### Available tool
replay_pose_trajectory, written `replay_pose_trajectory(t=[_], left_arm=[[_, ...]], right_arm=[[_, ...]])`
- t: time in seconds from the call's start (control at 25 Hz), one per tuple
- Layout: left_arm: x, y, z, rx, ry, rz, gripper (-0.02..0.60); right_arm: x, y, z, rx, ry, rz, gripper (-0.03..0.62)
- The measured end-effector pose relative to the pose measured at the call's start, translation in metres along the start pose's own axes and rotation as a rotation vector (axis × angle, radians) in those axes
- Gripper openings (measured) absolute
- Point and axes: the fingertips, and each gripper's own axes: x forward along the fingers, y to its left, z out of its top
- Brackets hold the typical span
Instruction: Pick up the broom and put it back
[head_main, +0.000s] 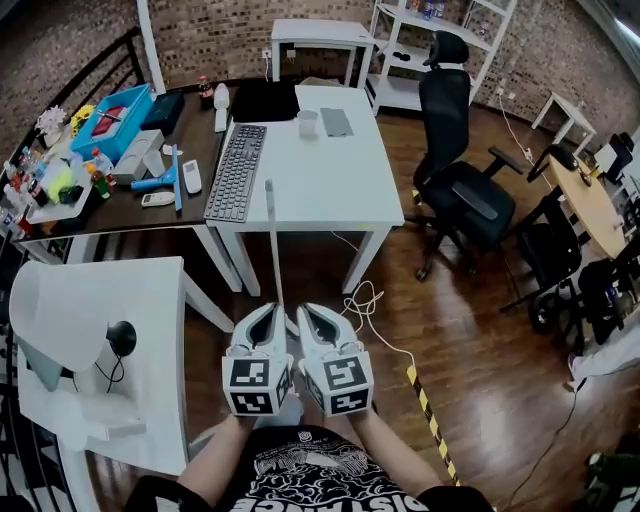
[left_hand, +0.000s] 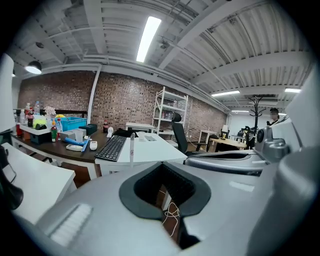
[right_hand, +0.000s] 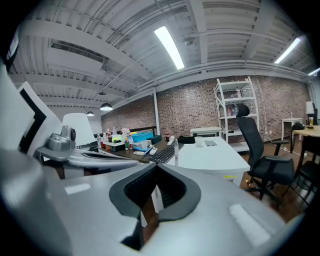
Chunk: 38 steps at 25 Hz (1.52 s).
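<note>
Okay so both claws are pinched shut with nothing in them, left gripper and right gripper side by side low in the head view. The broom stands upright just ahead, its pale handle showing between the two, against the white table front edge.
</note>
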Motion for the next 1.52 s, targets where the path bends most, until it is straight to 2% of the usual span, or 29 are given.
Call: replay_pose_trajectory(t=[0.36,0.4,0.68,0.84,1.04,1.32,1.52], left_arm=[[0.047,0.053,0.038,-0.044,-0.034,0.020,0.005],[0.052,0.058,0.041,-0.049,-0.033,0.020,0.005],[0.081,0.091,0.042,-0.061,-0.016,0.003,0.006],[0.095,0.099,0.046,-0.069,-0.009,-0.016,0.006],[0.110,0.105,0.048,-0.069,0.008,-0.025,0.006],[0.129,0.124,0.053,-0.075,0.016,0.013,0.006],[0.136,0.127,0.057,-0.074,0.018,0.023,0.006]], right_arm=[[0.081,-0.011,0.024,-0.013,0.008,0.018,0.002],[0.090,-0.012,0.025,-0.014,0.013,0.022,0.020],[0.148,-0.029,0.027,-0.038,0.046,-0.004,0.051],[0.174,-0.038,0.025,-0.026,0.062,-0.018,0.080],[0.203,-0.048,0.021,-0.010,0.067,-0.017,0.081],[0.243,-0.065,0.010,0.054,0.088,0.002,0.108],[0.267,-0.074,-0.001,0.055,0.118,0.003,0.120]])
